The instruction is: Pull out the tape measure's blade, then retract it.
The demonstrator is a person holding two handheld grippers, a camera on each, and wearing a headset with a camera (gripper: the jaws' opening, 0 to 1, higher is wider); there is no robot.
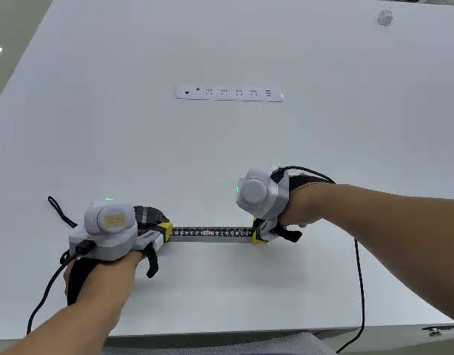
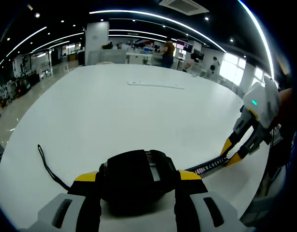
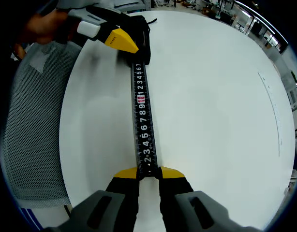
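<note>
My left gripper (image 1: pixel 160 231) clamps the black tape measure case (image 2: pixel 136 180) at 8 o'clock on the table (image 1: pixel 212 155), I judge to anchor it against the spring's pull. My right gripper (image 3: pixel 148 172), at 5 o'clock, pinches the tip of the blade (image 3: pixel 142 111), so it lies stretched flat between us. I count one tape measure, one blade, two grippers, and one power strip (image 1: pixel 229 93) at 12 o'clock.

A broad white surface (image 1: pixel 123 111) carries a white power strip (image 1: pixel 229 93). Beyond it is an open office with curved ceiling light strips (image 2: pixel 153 15) and bright windows (image 2: pixel 230 67). A grey mesh chair (image 3: pixel 35 125) stands at the surface's edge.
</note>
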